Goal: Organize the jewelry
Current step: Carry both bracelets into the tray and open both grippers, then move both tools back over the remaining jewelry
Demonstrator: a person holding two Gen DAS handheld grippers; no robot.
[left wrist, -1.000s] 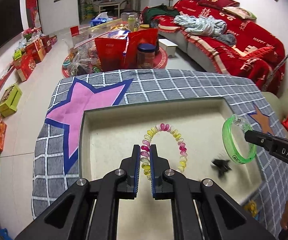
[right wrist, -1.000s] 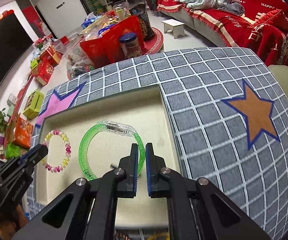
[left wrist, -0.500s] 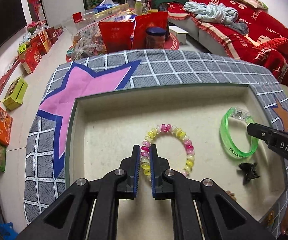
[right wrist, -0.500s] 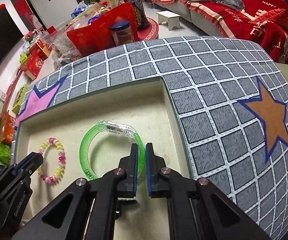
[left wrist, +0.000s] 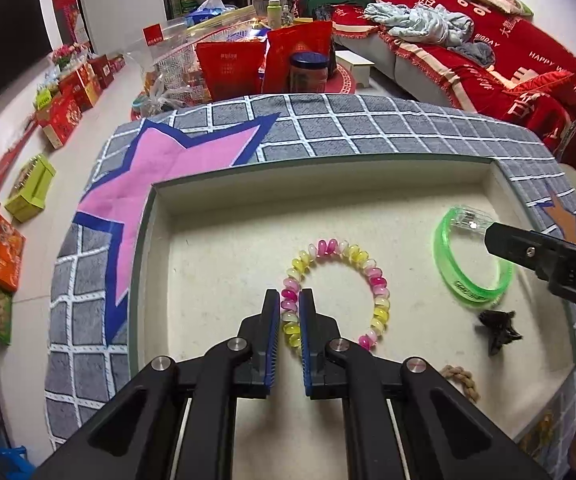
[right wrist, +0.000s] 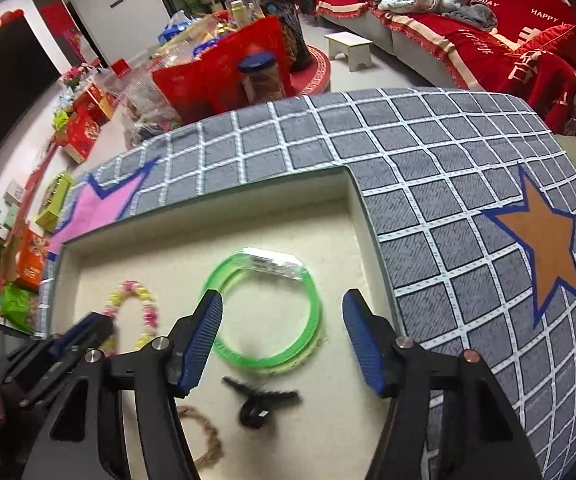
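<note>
A shallow cream tray (left wrist: 223, 216) lies on a grey checked cloth. My left gripper (left wrist: 289, 312) is shut on a pink and yellow beaded bracelet (left wrist: 372, 276), which rests low on the tray floor. The bracelet also shows in the right wrist view (right wrist: 145, 312). My right gripper (right wrist: 281, 322) is open, its fingers apart on either side of a green translucent bangle (right wrist: 263, 308) that lies loose in the tray. The bangle also shows in the left wrist view (left wrist: 464, 280), with the right gripper's finger (left wrist: 528, 248) over it.
A black hair claw (right wrist: 259, 400) (left wrist: 498, 330) and a tan braided cord (right wrist: 207, 436) (left wrist: 462, 378) lie in the tray's near part. The cloth carries a pink star (left wrist: 167, 176) and an orange star (right wrist: 544, 248). Boxes, red bags and a red sofa stand beyond.
My right gripper has opened and let go of the green bangle, which now lies in the tray. My left gripper, still holding the beaded bracelet, has come lower over the tray.
</note>
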